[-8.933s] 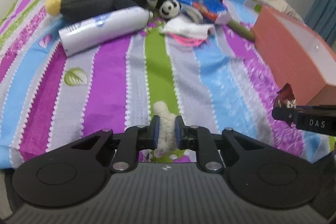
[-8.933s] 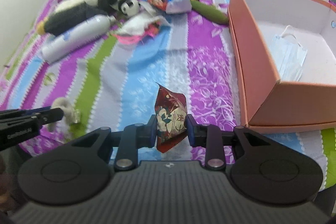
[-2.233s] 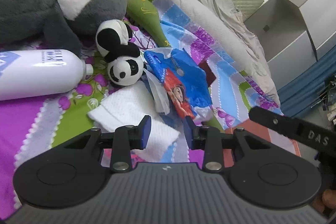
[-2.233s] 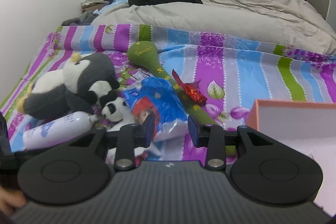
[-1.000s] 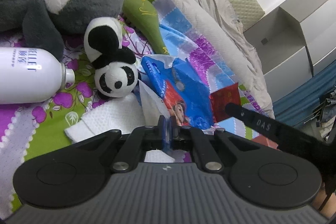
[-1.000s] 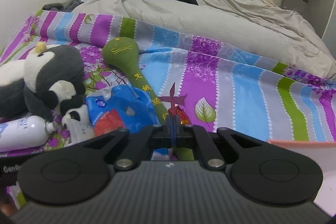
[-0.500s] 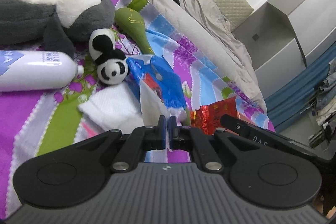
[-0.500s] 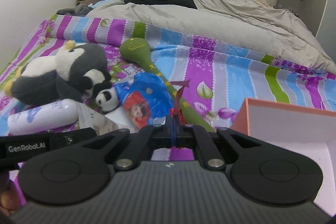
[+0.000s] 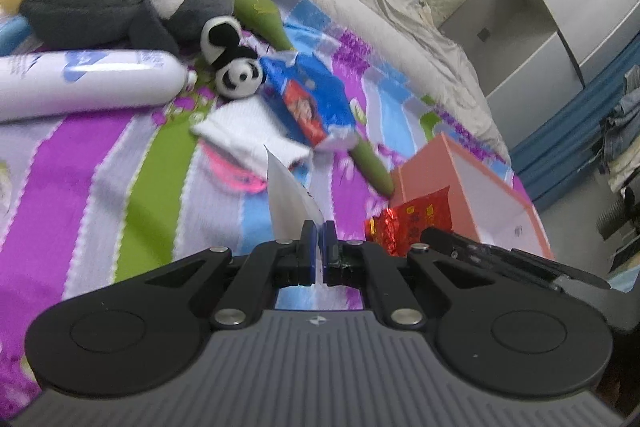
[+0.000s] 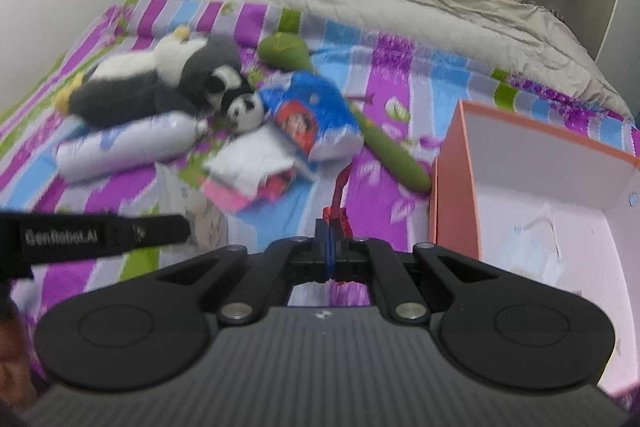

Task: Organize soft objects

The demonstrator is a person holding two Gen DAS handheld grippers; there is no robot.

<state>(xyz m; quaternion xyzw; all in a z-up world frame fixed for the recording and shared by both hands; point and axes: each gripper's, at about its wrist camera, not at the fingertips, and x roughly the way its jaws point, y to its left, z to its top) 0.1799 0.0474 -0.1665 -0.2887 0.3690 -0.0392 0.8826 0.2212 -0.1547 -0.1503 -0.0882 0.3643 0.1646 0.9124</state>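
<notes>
Right wrist, "GenRobot.AI" on left hand-held gripper [image 10: 176, 229]

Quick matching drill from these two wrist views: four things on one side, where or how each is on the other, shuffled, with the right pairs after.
1. white packet
2. red foil packet
3. small panda plush
4. face mask

A. inside the pink box
B. pinched in the left gripper
C. lying on the bedspread by the white bottle
D. pinched in the right gripper

Pairs: 1-B, 2-D, 3-C, 4-A
</notes>
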